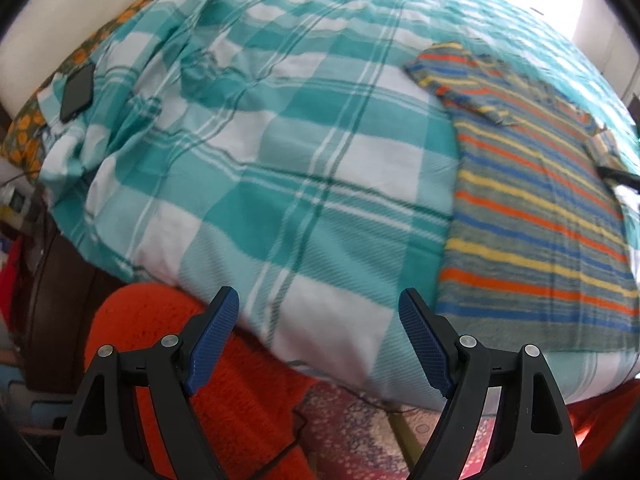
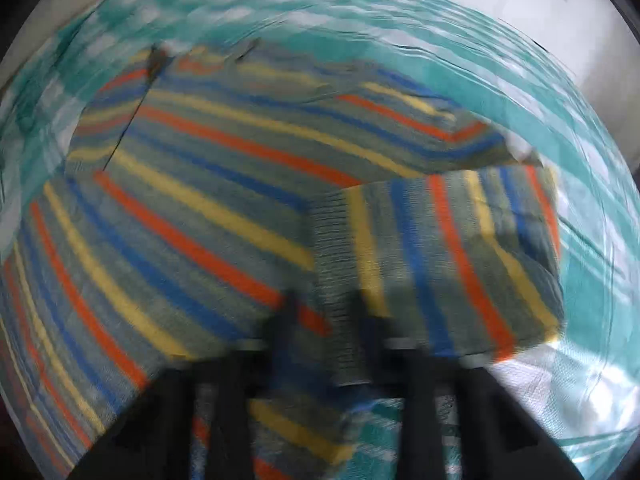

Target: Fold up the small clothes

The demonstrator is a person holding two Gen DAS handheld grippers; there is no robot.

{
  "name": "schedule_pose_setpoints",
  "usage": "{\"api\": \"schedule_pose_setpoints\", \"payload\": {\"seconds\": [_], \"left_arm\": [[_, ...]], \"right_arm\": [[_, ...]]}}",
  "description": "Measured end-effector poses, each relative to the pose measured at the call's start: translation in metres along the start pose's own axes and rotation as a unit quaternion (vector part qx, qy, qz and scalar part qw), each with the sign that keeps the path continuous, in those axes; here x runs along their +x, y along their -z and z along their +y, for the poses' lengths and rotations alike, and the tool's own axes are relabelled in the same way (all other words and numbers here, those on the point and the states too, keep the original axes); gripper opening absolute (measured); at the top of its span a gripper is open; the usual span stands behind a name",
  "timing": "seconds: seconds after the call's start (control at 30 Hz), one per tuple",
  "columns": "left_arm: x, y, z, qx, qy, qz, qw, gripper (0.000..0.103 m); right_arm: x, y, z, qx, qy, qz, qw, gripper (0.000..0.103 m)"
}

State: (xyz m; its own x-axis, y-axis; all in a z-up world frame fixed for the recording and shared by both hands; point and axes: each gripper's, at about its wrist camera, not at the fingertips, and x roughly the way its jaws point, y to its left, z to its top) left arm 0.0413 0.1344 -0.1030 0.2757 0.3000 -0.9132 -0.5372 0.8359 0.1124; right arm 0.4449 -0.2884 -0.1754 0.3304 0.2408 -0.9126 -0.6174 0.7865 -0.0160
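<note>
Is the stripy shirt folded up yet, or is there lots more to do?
Just begun. The shirt already lies spread on the checked blanket. Right now the right gripper is pinching one side and pulling that flap over the middle. The left gripper is open and empty. The other side and the final fold are still left.

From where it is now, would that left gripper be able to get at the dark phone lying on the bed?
Probably yes. The left gripper is open and empty, and only bare checked blanket lies between it and the phone. But the phone sits far off, near the bed's other edge, so the person would have to stretch.
</note>
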Motion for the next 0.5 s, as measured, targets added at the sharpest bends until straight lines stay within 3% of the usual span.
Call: {"api": "schedule_pose_setpoints", "payload": {"seconds": [0.07, 0.13, 0.2, 0.3, 0.37, 0.5], "left_arm": [[0.003, 0.001, 0.004, -0.009, -0.001, 0.009, 0.9999, 0.084], [0.005, 0.0, 0.004, -0.013, 0.002, 0.015, 0.9998, 0.084], [0.008, -0.003, -0.002, -0.01, 0.006, 0.022, 0.9997, 0.084], [0.011, -0.007, -0.017, 0.003, 0.015, 0.029, 0.9995, 0.084], [0.011, -0.01, -0.032, 0.014, 0.022, 0.031, 0.9992, 0.084], [0.002, -0.013, -0.054, 0.036, 0.031, 0.026, 0.9985, 0.084]], "right_arm": [[-0.023, 0.005, -0.038, 0.065, -0.011, -0.039, 0.997, 0.002], [-0.055, 0.02, -0.092, 0.15, -0.009, -0.084, 0.985, 0.002], [-0.084, 0.05, -0.161, 0.254, -0.005, -0.113, 0.96, 0.002], [-0.101, 0.098, -0.237, 0.353, 0.006, -0.114, 0.929, 0.002], [-0.1, 0.124, -0.262, 0.379, 0.008, -0.098, 0.92, 0.002], [-0.092, 0.149, -0.276, 0.413, -0.022, -0.093, 0.906, 0.002]]}}
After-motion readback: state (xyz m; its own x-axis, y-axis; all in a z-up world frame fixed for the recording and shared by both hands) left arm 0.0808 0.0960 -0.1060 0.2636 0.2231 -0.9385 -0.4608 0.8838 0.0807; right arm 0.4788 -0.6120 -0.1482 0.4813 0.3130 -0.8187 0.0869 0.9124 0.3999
